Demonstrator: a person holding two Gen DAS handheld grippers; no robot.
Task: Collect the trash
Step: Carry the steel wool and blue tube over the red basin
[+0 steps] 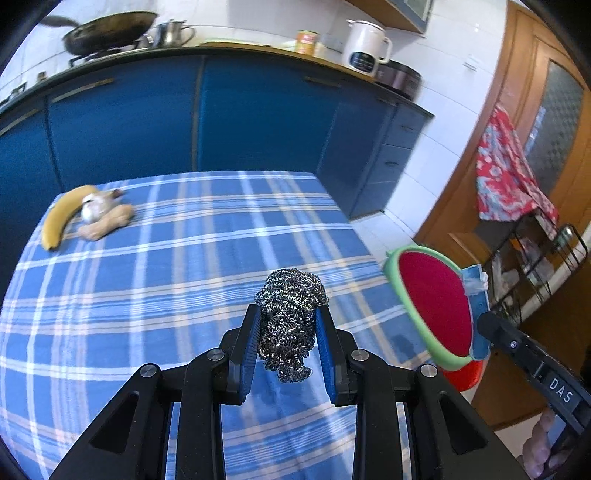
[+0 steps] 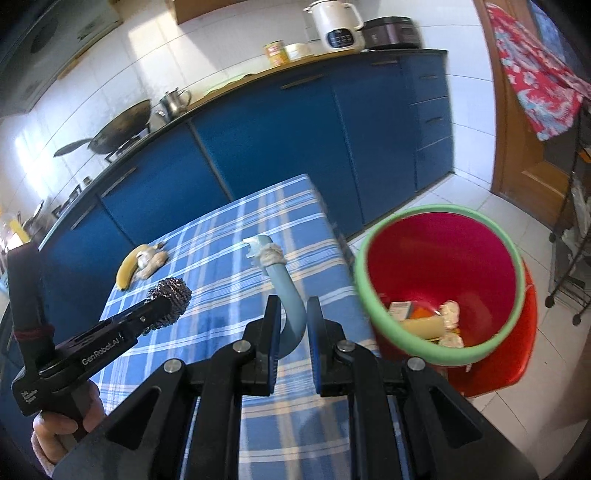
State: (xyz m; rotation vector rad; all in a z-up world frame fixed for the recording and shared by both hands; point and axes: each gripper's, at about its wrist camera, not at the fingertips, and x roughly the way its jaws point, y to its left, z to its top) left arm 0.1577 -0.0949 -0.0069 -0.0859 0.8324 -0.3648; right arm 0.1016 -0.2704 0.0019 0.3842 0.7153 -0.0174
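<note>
A springy, feather-light steel wool scourer [image 1: 291, 321] is pinched mid-bundle by the left hand-held gripper [image 1: 290, 332], just beside the red bin [image 2: 443, 258]. The bin's stiff blue handle [image 2: 286, 295] is clamped by the right hand-held gripper [image 2: 291, 325].

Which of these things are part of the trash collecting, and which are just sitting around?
Part of the job:
- steel wool scrubber, clamped in the left gripper
- curved blue handle, clamped in the right gripper
- red bin, already holding some trash

Just lying about, by the look of it:
- banana, ginger, wok, white kettle
</note>
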